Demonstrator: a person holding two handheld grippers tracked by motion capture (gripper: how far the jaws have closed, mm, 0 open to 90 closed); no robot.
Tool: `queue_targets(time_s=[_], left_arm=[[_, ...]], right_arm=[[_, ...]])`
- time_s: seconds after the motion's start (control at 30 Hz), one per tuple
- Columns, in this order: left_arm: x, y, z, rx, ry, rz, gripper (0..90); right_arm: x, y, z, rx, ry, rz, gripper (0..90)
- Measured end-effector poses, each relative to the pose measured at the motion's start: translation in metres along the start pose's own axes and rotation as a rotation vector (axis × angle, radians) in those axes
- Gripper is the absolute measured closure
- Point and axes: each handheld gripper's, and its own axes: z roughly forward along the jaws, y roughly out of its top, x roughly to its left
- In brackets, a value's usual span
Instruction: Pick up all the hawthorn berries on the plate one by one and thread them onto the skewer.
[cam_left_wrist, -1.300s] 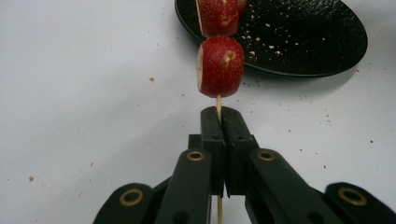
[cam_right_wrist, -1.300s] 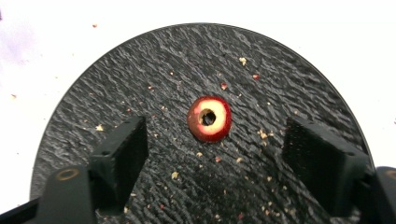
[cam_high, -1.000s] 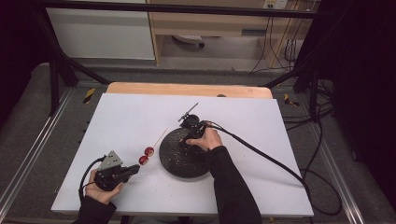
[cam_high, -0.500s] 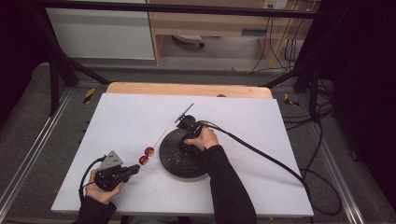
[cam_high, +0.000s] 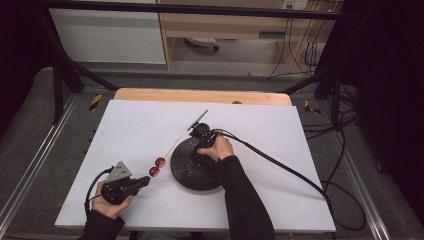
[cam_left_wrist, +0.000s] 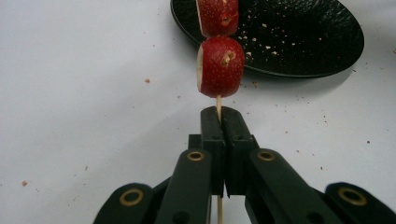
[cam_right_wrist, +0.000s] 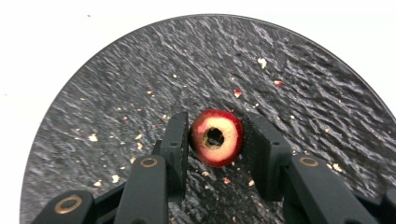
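Jaws of the right gripper (cam_right_wrist: 214, 140) have just been closing on the cored fruit piece (cam_right_wrist: 215, 138) at frame centre; squeeze gently, lift straight off the plate (cam_right_wrist: 93, 93). Left gripper (cam_left_wrist: 219, 122) clamps the skewer (cam_left_wrist: 218, 103).

L tongs (cam_high: 146, 181) by red fruit pcs (cam_high: 157, 167) on skewer; R tongs (cam_high: 198, 144) over black plate (cam_high: 192, 170).

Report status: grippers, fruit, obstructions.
Left gripper shut on skewer, two fruit pieces threaded. Right gripper shut on cored fruit piece over black plate. Nothing obstructing.
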Motion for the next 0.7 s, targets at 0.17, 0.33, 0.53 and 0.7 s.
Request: queue_targets(time_s=[0.17, 0.33, 0.53, 0.7], left_arm=[[-0.001, 0.000, 0.000, -0.002, 0.000, 0.002, 88.3], [-0.002, 0.001, 0.000, -0.002, 0.000, 0.004, 88.3], [-0.004, 0.001, 0.000, -0.006, -0.002, 0.006, 88.3], [-0.006, 0.002, 0.001, -0.005, -0.004, 0.011, 88.3]], right_arm=[[0.002, 0.000, -0.010, -0.005, 0.006, 0.021, 63.1], [0.006, -0.002, -0.019, -0.008, 0.002, 0.044, 63.2], [0.009, -0.007, -0.031, -0.033, 0.006, 0.068, 63.2], [0.010, -0.017, -0.040, -0.066, 0.015, 0.092, 63.2]])
